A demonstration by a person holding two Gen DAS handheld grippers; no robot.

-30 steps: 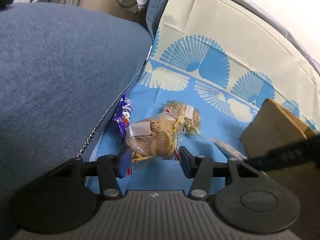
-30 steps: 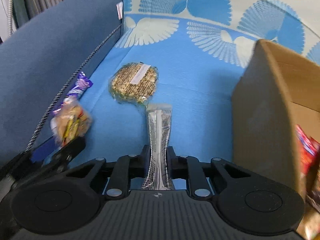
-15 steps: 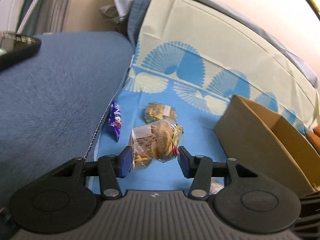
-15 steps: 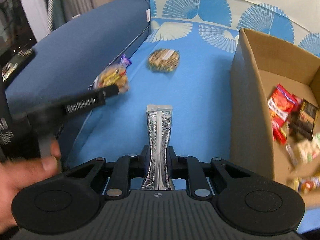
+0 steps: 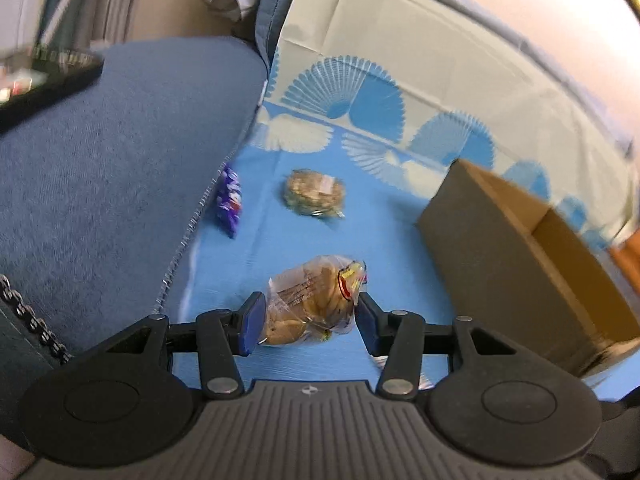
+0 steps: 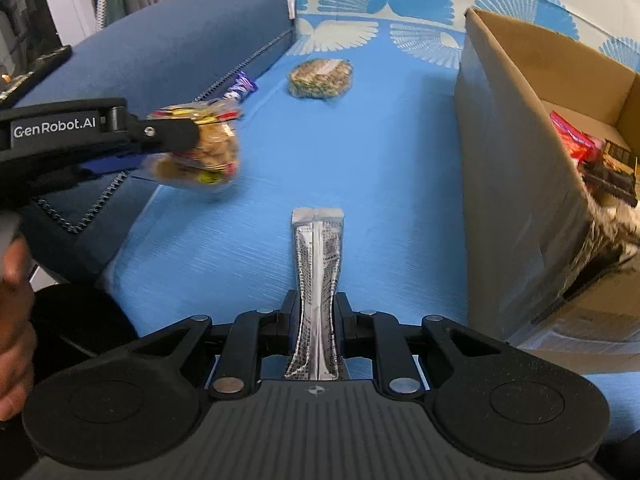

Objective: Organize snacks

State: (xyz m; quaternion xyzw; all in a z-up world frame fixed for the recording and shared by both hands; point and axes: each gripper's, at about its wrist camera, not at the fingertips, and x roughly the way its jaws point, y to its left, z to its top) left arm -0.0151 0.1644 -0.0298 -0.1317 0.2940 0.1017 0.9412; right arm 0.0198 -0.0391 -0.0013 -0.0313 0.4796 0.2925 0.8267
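Observation:
My left gripper (image 5: 308, 320) is shut on a clear bag of biscuits (image 5: 316, 304), held above the blue sheet; the same bag (image 6: 200, 148) and the left gripper (image 6: 176, 136) show at the left of the right wrist view. My right gripper (image 6: 318, 320) is shut on a long silver snack packet (image 6: 318, 264) that sticks forward. A round seeded cracker pack (image 6: 320, 78) and a small purple wrapper (image 6: 240, 86) lie on the sheet farther off. The cardboard box (image 6: 516, 148) stands at the right, with several snacks (image 6: 592, 156) inside.
A blue sofa armrest (image 5: 120, 152) with a chain-trimmed edge runs along the left. A dark flat device (image 5: 44, 76) rests on top of it. The fan-patterned cloth (image 5: 360, 92) covers the sofa back. A person's hand (image 6: 12, 312) holds the left gripper's handle.
Both grippers have risen and drawn back from the sheet with their snacks. The box has come further into both views, and its contents now show at the right.

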